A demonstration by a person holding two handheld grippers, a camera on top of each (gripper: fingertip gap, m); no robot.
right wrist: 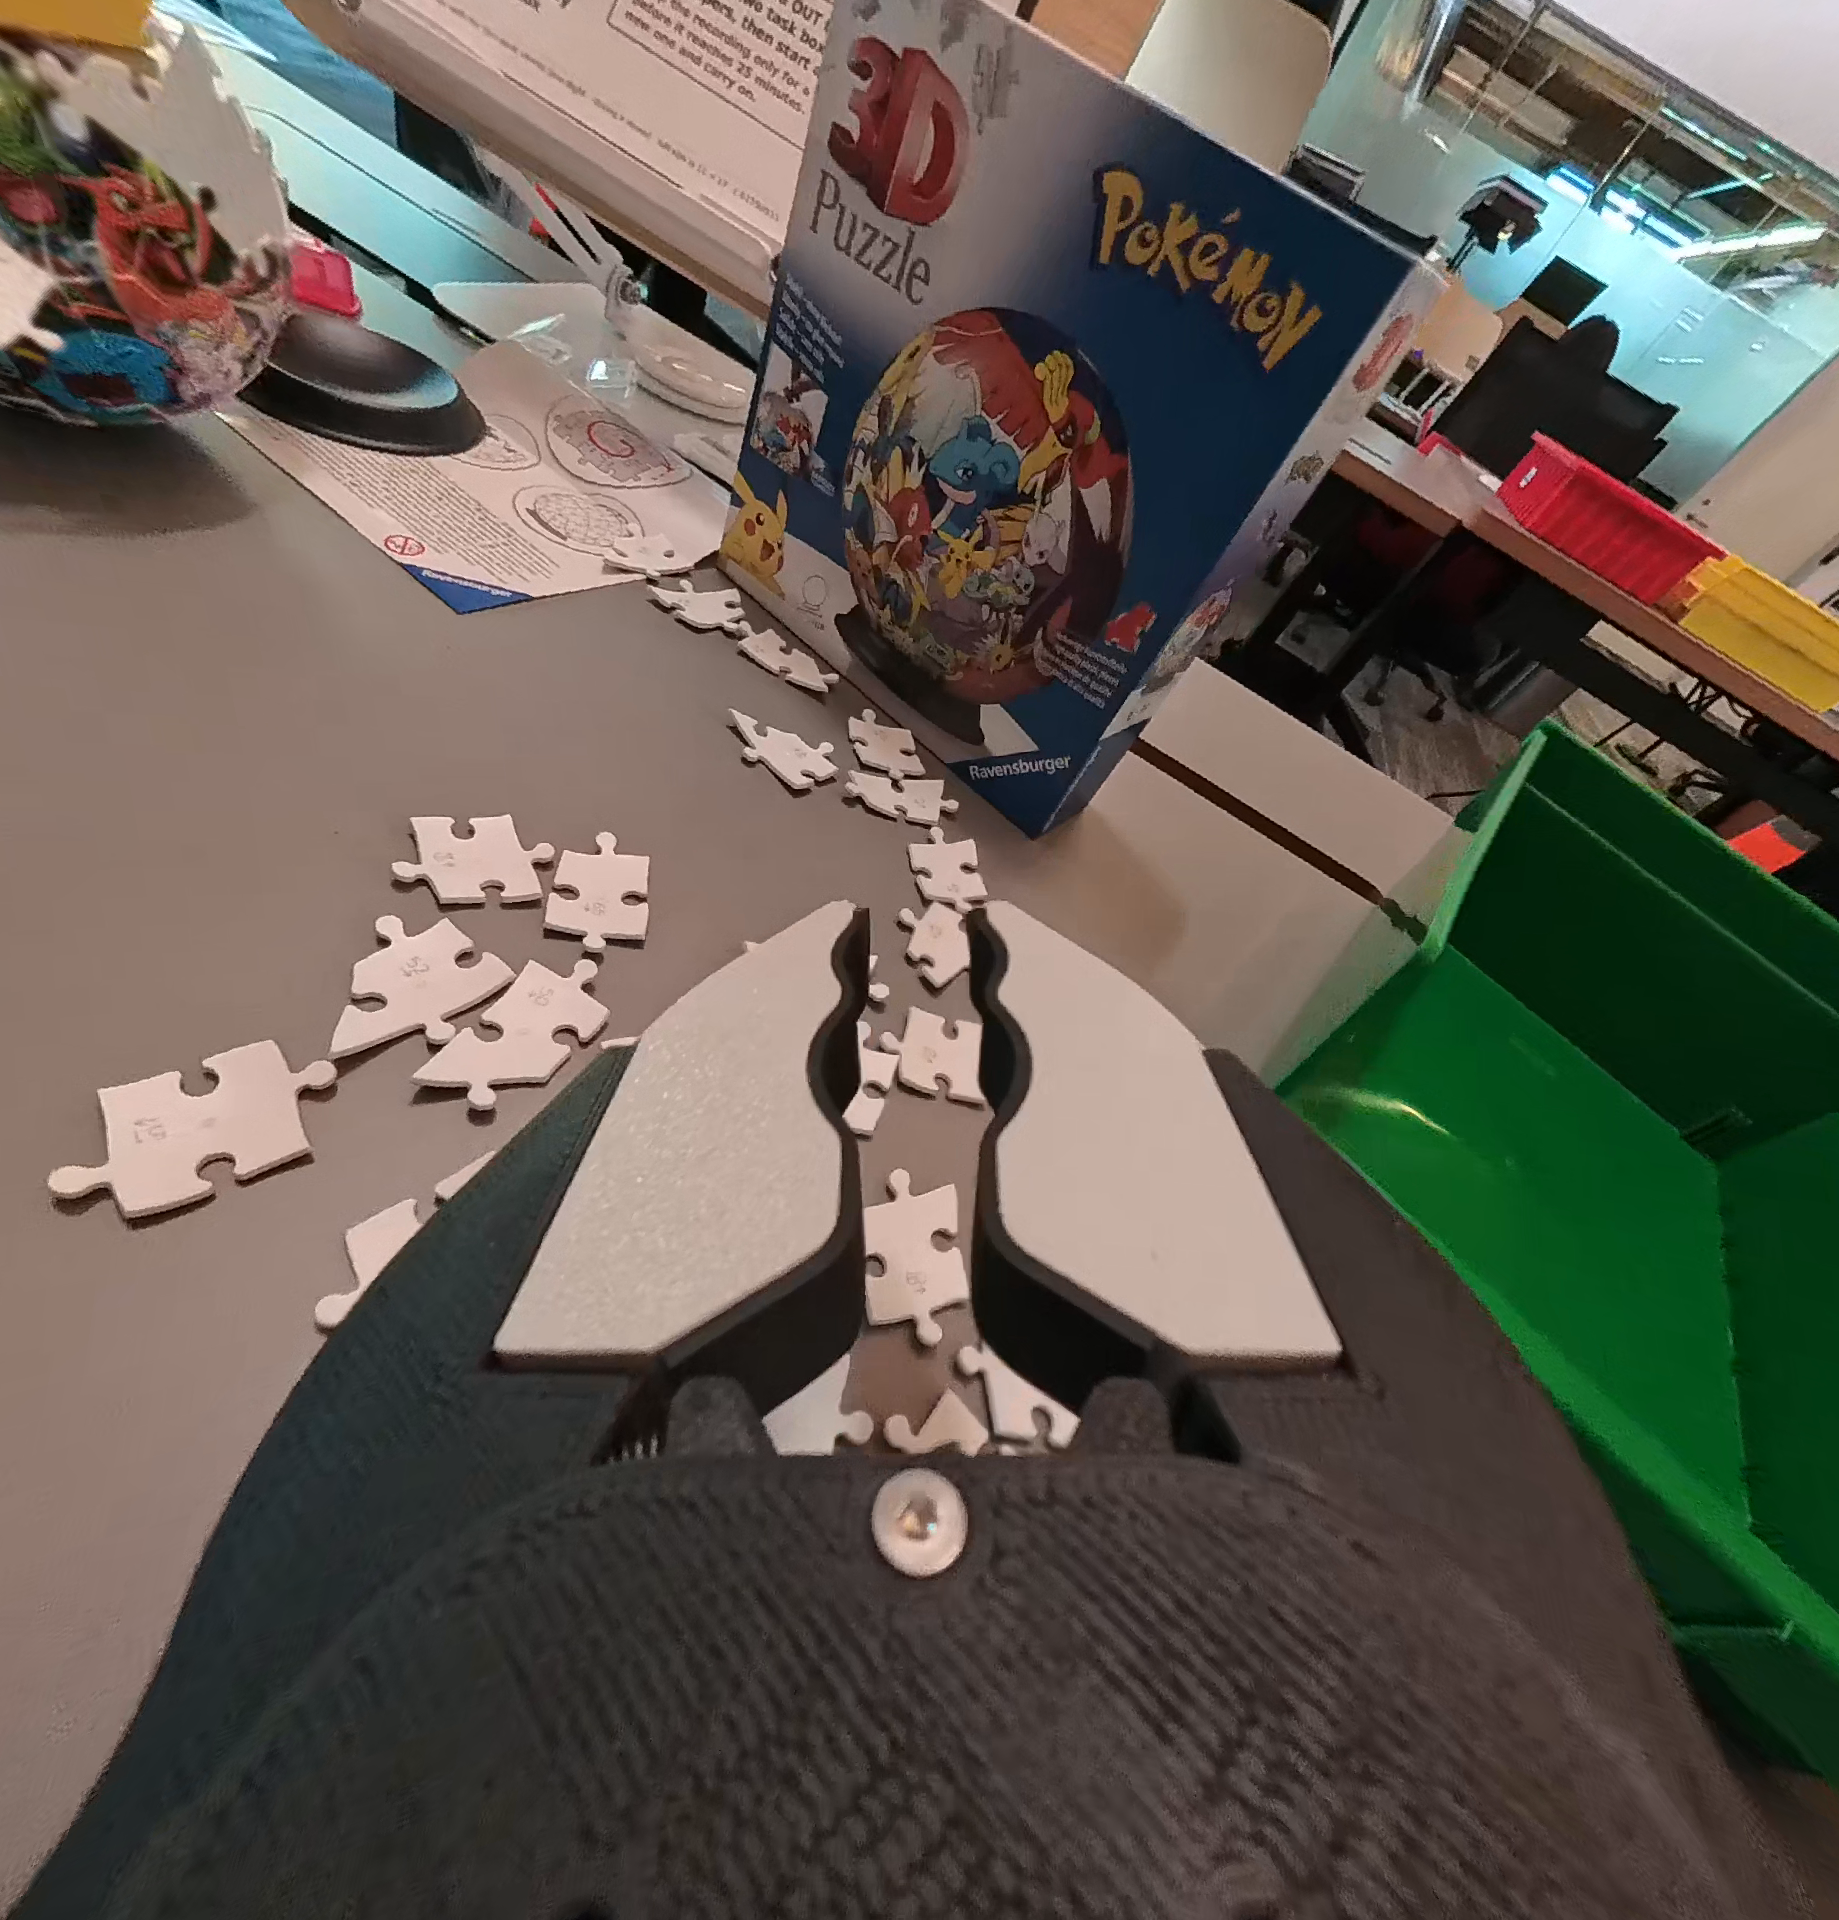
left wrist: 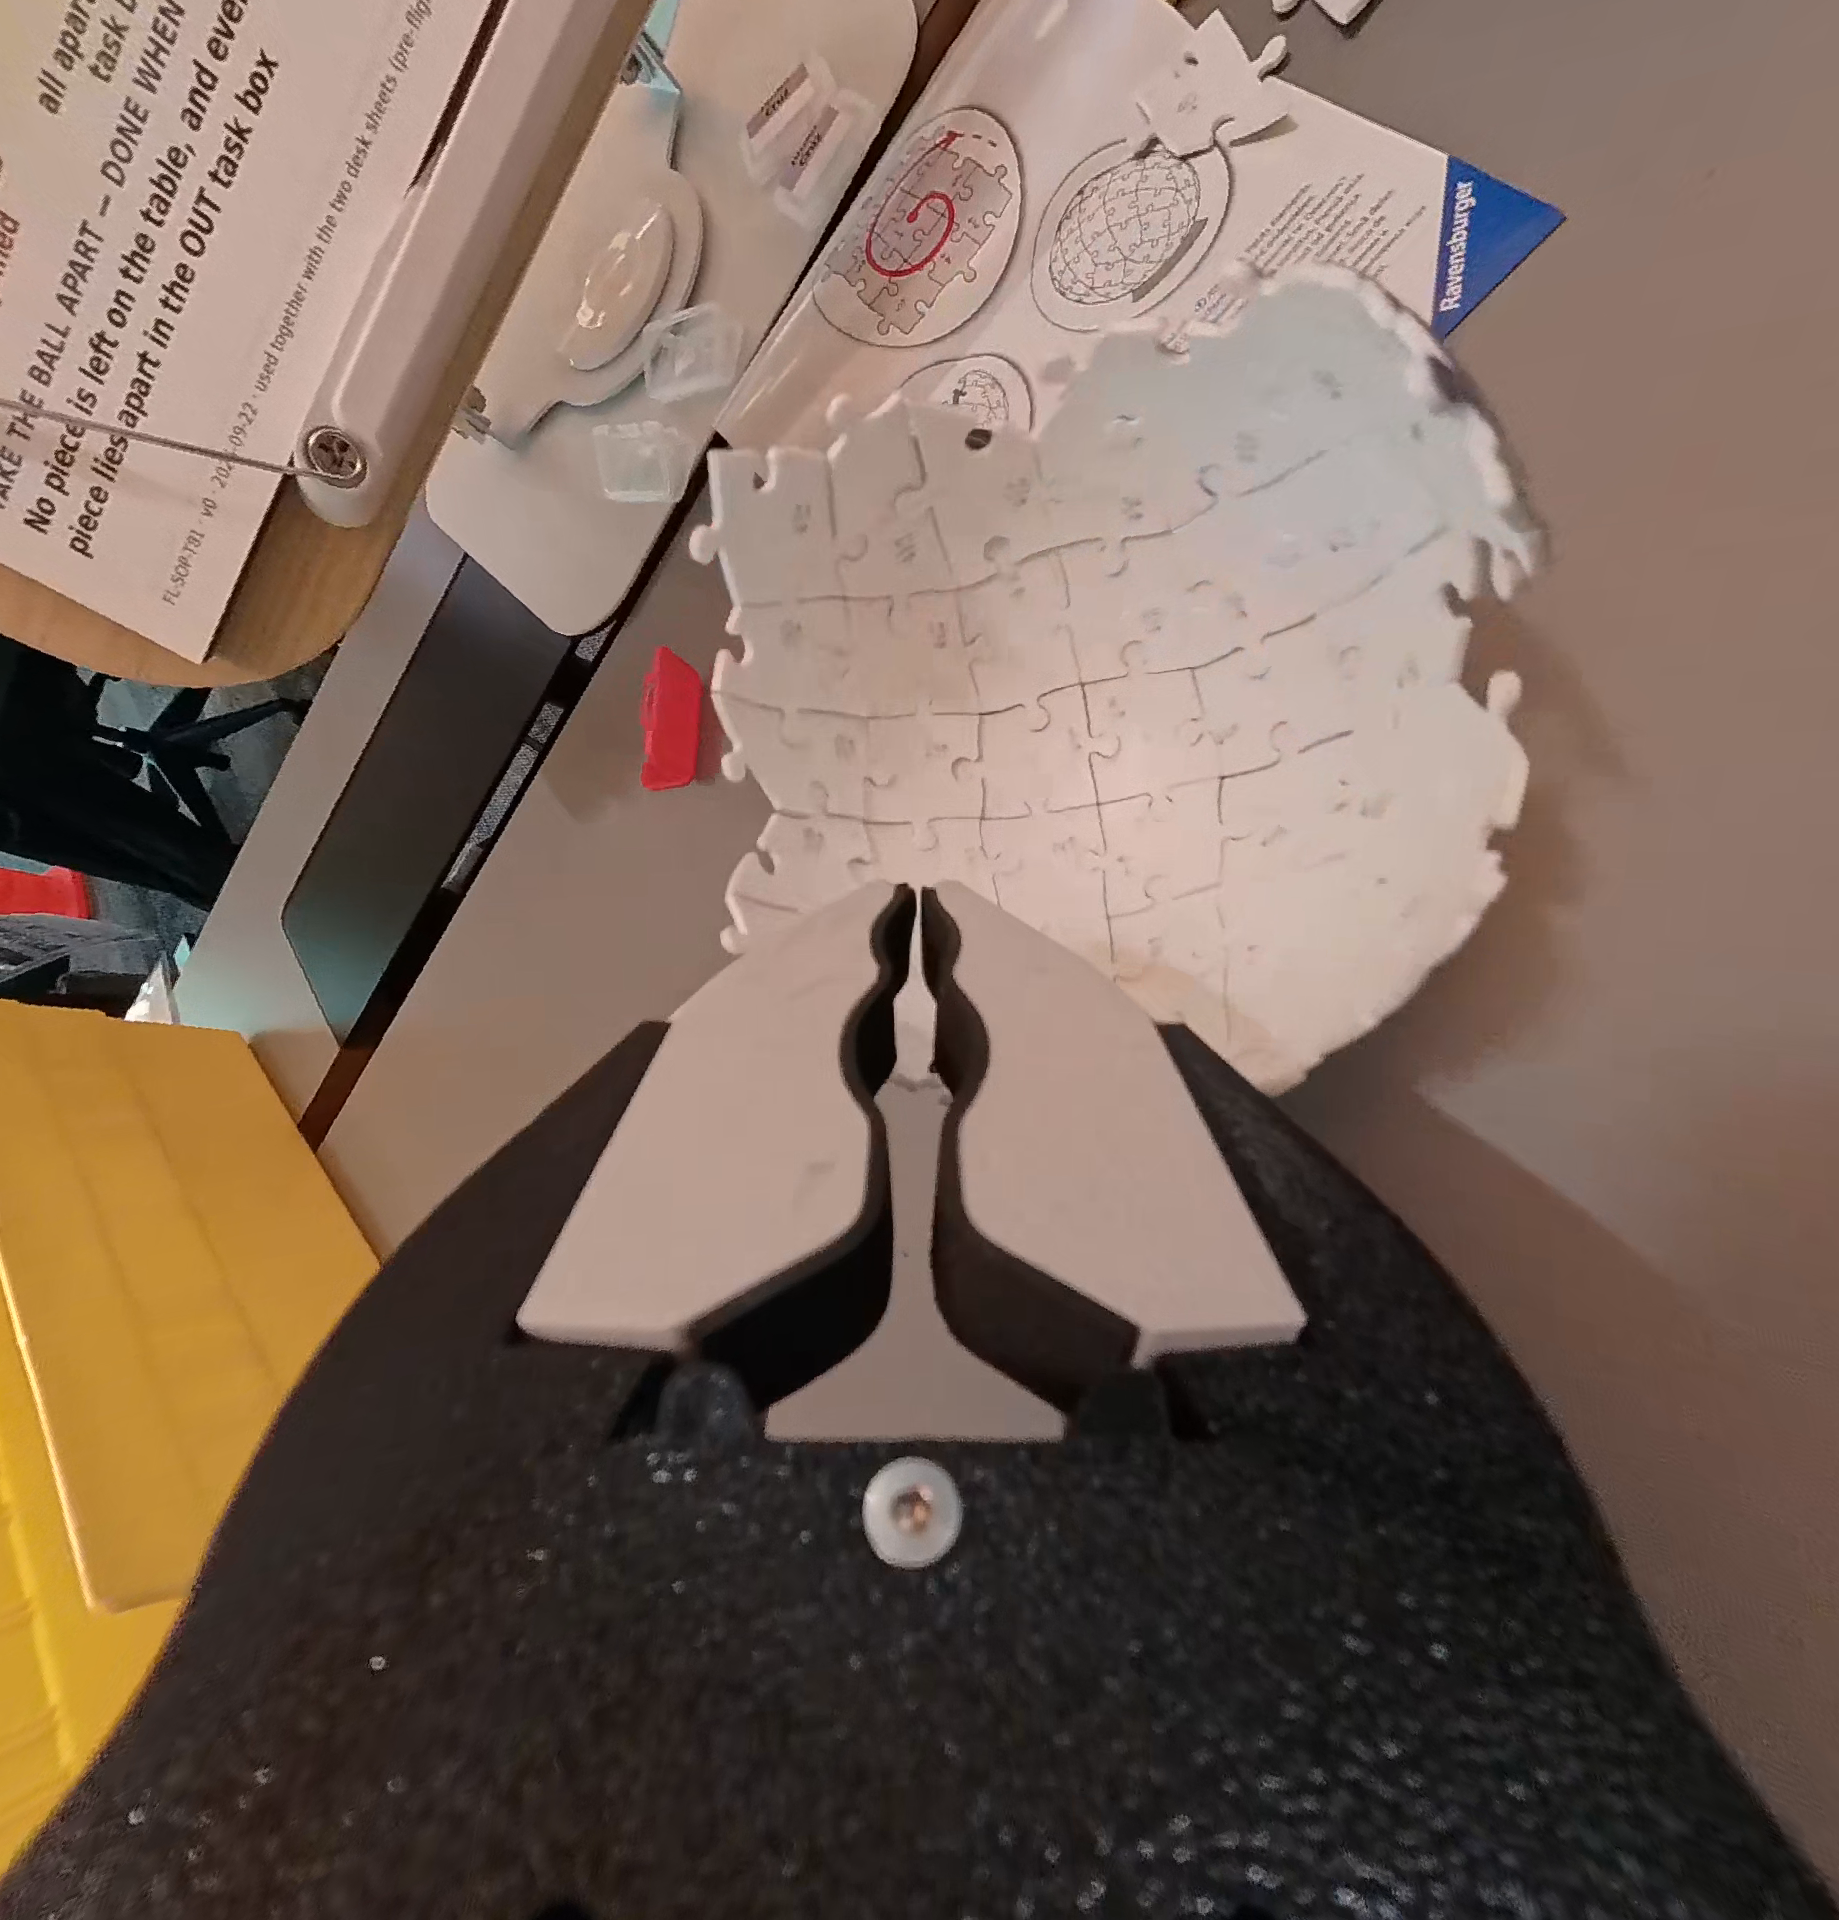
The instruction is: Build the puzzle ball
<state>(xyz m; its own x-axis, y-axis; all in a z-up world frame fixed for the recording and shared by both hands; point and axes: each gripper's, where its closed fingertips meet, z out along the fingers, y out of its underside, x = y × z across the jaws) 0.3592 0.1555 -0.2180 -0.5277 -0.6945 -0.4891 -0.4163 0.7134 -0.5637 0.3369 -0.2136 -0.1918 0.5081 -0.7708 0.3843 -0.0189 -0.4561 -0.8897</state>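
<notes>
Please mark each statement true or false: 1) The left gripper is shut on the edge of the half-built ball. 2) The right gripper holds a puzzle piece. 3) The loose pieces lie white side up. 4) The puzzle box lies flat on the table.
1) True: the left gripper pinches the rim of the partly built ball.
2) False: the right gripper is open and empty, above the loose pieces.
3) True.
4) False: the puzzle box stands upright on the table.
</notes>
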